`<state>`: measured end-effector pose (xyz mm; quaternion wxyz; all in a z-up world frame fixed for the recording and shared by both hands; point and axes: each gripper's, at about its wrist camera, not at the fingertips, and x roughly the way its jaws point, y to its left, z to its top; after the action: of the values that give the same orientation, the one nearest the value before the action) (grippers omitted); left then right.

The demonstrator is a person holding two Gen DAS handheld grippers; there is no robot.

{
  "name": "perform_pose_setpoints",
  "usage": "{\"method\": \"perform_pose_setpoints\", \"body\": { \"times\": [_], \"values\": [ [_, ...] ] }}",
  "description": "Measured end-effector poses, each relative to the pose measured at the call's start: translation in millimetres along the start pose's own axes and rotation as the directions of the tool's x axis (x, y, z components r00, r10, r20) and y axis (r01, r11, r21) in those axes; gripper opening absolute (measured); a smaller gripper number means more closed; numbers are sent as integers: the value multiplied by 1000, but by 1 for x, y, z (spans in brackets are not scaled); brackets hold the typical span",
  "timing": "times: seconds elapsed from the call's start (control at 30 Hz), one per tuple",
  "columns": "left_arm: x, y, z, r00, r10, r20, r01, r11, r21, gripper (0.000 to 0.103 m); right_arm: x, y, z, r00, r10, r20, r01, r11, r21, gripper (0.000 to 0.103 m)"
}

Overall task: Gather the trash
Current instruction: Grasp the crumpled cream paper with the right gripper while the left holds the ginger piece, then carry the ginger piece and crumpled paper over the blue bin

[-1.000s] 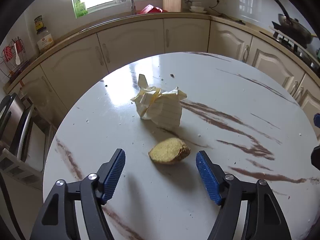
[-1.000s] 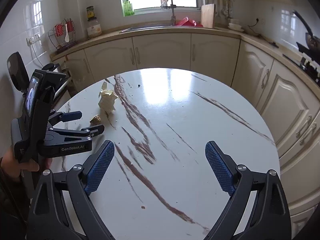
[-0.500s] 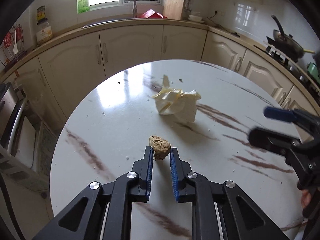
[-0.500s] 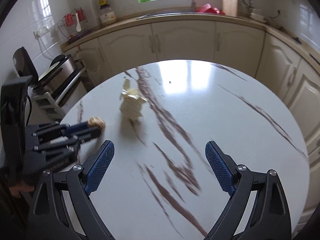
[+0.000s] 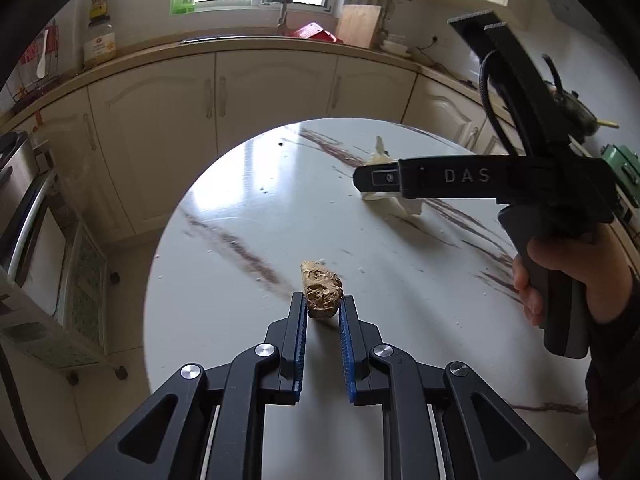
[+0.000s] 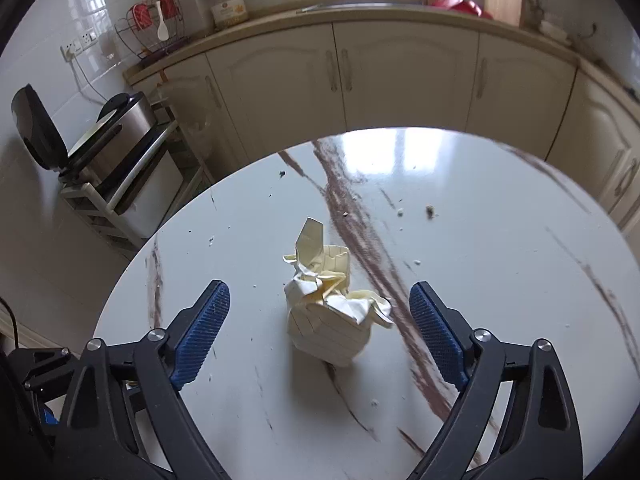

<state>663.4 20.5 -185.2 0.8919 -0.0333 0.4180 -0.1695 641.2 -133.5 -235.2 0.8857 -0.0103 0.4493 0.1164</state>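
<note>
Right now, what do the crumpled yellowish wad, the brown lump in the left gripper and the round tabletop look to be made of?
Crumpled wad: paper, matte pale yellow, with sharp creases and faint ruled lines.
Brown lump: rough, matte and pitted, perhaps a food scrap or a stone; the look leaves it open. The left gripper pinches it.
Tabletop: polished marble or an imitation, glossy white with brown veins and window glare.

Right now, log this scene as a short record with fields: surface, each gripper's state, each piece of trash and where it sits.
surface: round white marble table with brown veins
left gripper: shut on the brown lump, which looks lifted off the tabletop
right gripper: open, fingers on either side of the crumpled paper, not touching it
crumpled paper: pale yellow, lined, resting on the table
loose bits: small crumbs scattered beyond the paper
trash bin: none in view
</note>
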Motion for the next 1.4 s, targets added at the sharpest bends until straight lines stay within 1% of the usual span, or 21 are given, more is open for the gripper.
{"method": "perform_pose_setpoints", "body": {
  "times": [0.03,0.07,0.1,0.13,0.2,0.37,0.47,0.6,0.7,0.8,0.9,0.97,1.03,1.2,1.27,1.33,1.4],
  "values": [
    [-2,3,-1,1000,1,4,-1,1000,-6,12,5,0,1,1000,12,-14,-12,1000,8,69],
    [-4,5,-1,1000,1,6,-1,1000,-7,12,8,-1,0,1000,12,-24,-12,1000,11,61],
    [-7,6,-3,1000,7,7,-7,1000,-7,12,11,-1,-2,999,1,-32,0,1000,10,45],
    [-8,7,-3,1000,14,10,-14,1000,-5,12,11,0,-5,999,-1,-34,1,1000,-1,40],
    [-11,8,-3,1000,2,9,-2,1000,-12,12,7,2,-11,999,-11,-36,11,1000,-22,37],
    [-21,7,-8,1000,-8,17,8,1000,-18,12,-17,8,-27,1000,-17,-11,17,999,-39,36],
    [-36,9,-18,1000,-15,26,16,999,-32,12,-43,18,-40,999,-31,19,33,998,-61,36],
    [-63,14,-36,999,-15,48,18,998,-54,12,-79,41,-62,999,-3,55,8,996,-84,36],
    [-89,20,-56,998,-1,67,6,998,-68,12,-103,68,-83,996,38,75,-30,993,-112,36],
    [-121,27,-79,996,23,91,-16,996,-83,12,-117,94,-99,992,87,87,-75,989,-127,36],
    [-156,37,-109,992,55,110,-43,993,-109,12,-124,128,-115,985,155,70,-144,979,-144,36],
    [-182,46,-134,989,79,124,-62,990,-130,12,-126,154,-124,981,185,61,-173,970,-169,36],
    [-206,58,-156,983,122,134,-102,983,-151,12,-125,182,-133,975,218,48,-205,959,-196,36],
    [-256,88,-214,970,202,136,-171,962,-212,12,-113,238,-147,959,282,7,-272,931,-244,36],
    [-271,101,-233,966,227,124,-193,951,-240,12,-101,259,-151,955,295,-22,-290,920,-265,36],
    [-280,112,-254,963,247,104,-212,940,-268,12,-86,280,-157,956,290,-52,-293,910,-293,36],
    [-283,124,-267,963,257,81,-224,930,-291,12,-67,298,-162,953,292,-84,-304,901,-308,36]
  ]
}}
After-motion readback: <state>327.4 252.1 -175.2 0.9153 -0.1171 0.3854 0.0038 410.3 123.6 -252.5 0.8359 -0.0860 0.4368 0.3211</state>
